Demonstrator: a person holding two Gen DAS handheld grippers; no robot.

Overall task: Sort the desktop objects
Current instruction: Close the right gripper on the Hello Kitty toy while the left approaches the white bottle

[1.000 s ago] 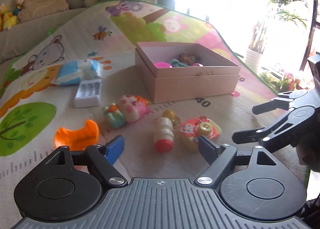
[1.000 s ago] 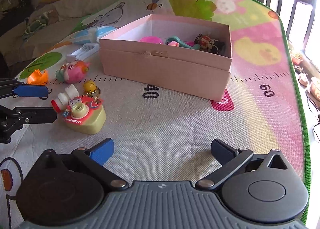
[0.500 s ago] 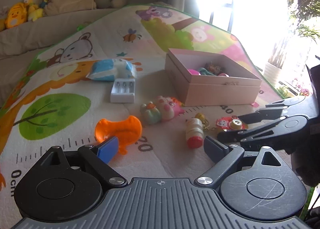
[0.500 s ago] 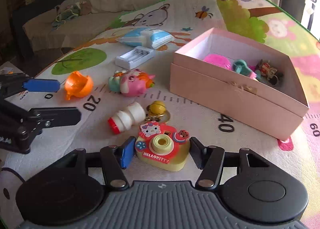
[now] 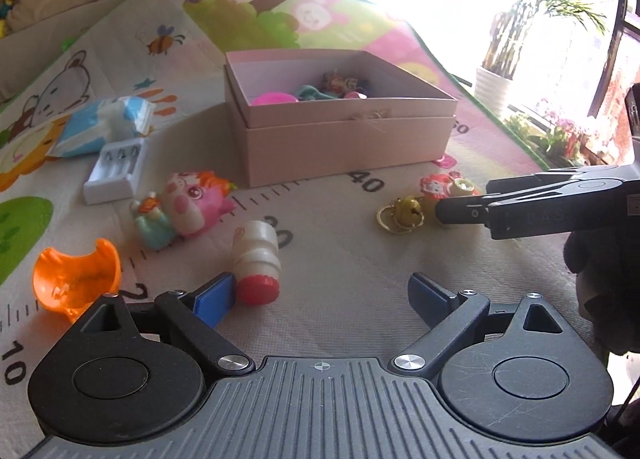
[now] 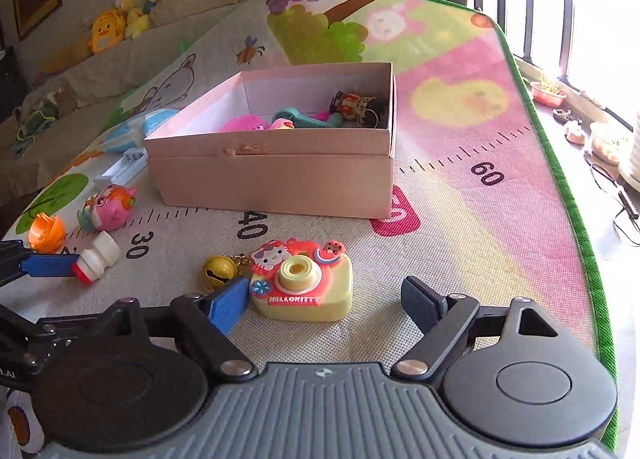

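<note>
The yellow toy camera (image 6: 304, 283) says "HELLOKITTY" in red across its front. The play mat (image 6: 460, 243) has a printed ruler strip running toward its right edge, numbered 10, 30, 40, 60. The "20" is half hidden by a small bottle (image 5: 256, 259).

Cartoon play mat (image 6: 460, 219) covers the surface. On it: pink box (image 6: 280, 183), toy camera (image 6: 304, 283), bell (image 6: 218, 271), small bottle (image 5: 258, 259), pig toy (image 5: 188, 207), orange cup (image 5: 76, 279).
</note>
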